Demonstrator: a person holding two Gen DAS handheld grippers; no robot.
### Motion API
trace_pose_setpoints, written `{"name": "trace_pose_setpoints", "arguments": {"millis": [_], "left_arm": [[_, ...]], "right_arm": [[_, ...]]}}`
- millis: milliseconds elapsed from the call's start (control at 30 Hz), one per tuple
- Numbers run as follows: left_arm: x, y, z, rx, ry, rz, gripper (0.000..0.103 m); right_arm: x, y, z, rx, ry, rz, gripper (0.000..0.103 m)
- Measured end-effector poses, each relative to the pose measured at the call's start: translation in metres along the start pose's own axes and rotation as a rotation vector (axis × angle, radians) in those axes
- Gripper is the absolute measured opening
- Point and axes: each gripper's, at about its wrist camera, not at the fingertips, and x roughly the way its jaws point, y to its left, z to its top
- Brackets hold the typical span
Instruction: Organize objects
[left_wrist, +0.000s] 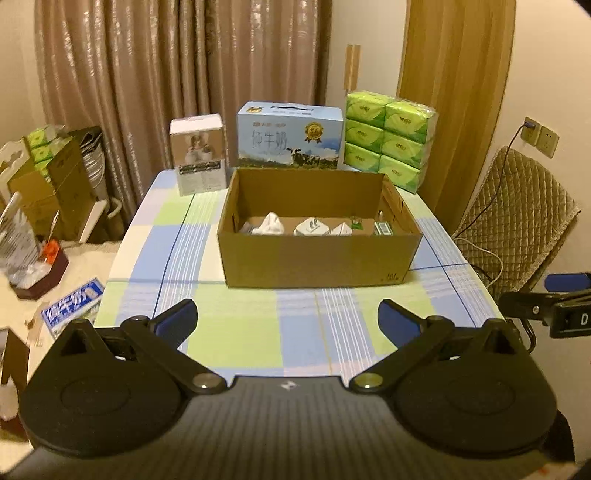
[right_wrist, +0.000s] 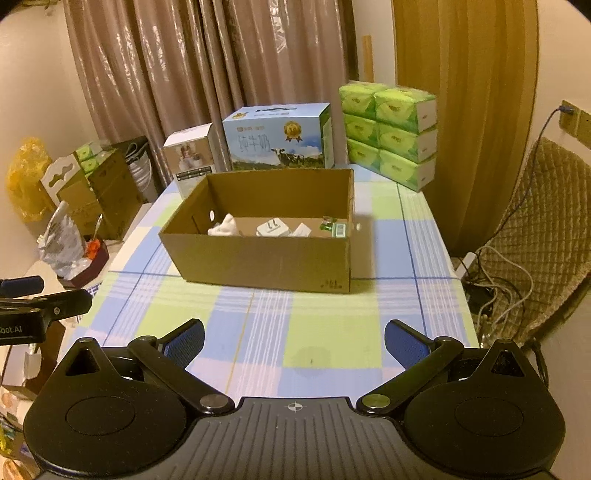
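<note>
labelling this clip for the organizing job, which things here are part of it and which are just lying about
Part of the job:
cardboard box
white plugs inside it
small green item inside it
left gripper, open
right gripper, open

Just lying about:
milk carton
tissue packs
white box
chair
curtain

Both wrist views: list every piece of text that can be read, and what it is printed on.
"纯牛奶": front of the blue milk carton.
"纯牛奶": flat blue pack left of the table.
"bot.AI": left gripper body, start cut off.
"D": right gripper body.
Too blurred: green tissue packs, white appliance box, stamp on the cardboard box, small green packet.
</note>
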Motion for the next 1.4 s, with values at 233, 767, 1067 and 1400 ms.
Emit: {"name": "trace_pose_setpoints", "arguments": {"millis": [233, 767, 1067, 1400], "left_arm": [[-0.018, -0.002, -0.031, -0.054, 0.02, 0.0, 0.102], [-0.028, -0.02, -0.063, -0.033, 0.062, -0.002, 0.102], [-0.027, -0.031, -0.068, -0.018, 0.072, -0.021, 0.102], [-0.022, -0.034, -0.071, -0.019, 0.084, -0.022, 0.102]], "right_arm": [[-0.015, 0.009, -0.034, -0.02, 0.007, -0.031, 0.101], [-0.023, 0.009, -0.068, -0.006, 0.011, -0.039, 0.101], [-0.022, 0.01, -0.071, -0.003, 0.008, -0.037, 0.101], [-0.021, 0.006, -0.07, 0.002, 0.007, -0.041, 0.101]]}}
